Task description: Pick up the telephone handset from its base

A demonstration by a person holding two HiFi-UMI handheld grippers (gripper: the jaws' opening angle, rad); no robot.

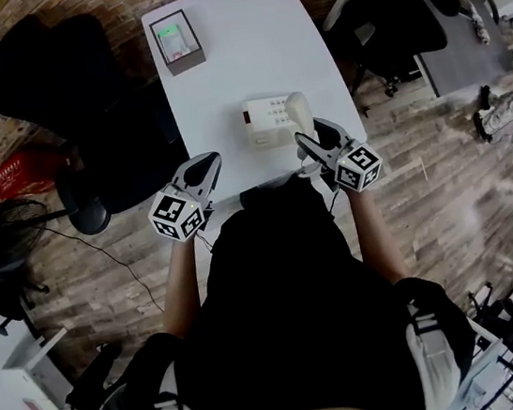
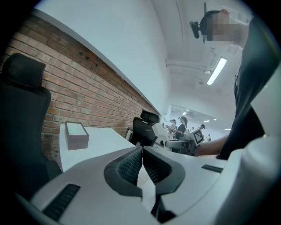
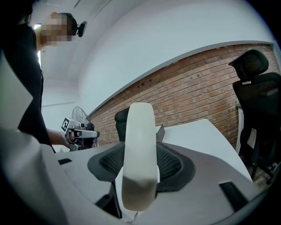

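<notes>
Cream handset (image 3: 139, 154); white table (image 1: 244, 49); red-brown brick wall (image 3: 197, 92); black chair (image 1: 34, 69).

The handset (image 3: 140, 132) in my right tongs (image 1: 315, 136) is smooth, matt, cream plastic; the pads (image 3: 175, 163) look dark, ribbed, rubbery. The table (image 1: 244, 49) is smooth matt white, the wall (image 3: 197, 92) rough brick.

A red brick wall (image 2: 83, 83) runs behind the white table (image 1: 252, 39), with plain white wall above it and a white ceiling that carries a long strip light (image 2: 217, 70). The floor (image 1: 439, 155) is laid in grey-brown wooden planks. Black office chairs (image 1: 49, 77) stand at the table's left and right, a dark grey desk (image 1: 463, 56) lies further right, and a red crate (image 1: 23, 171) and a black floor fan (image 1: 0, 235) sit at the left.
</notes>
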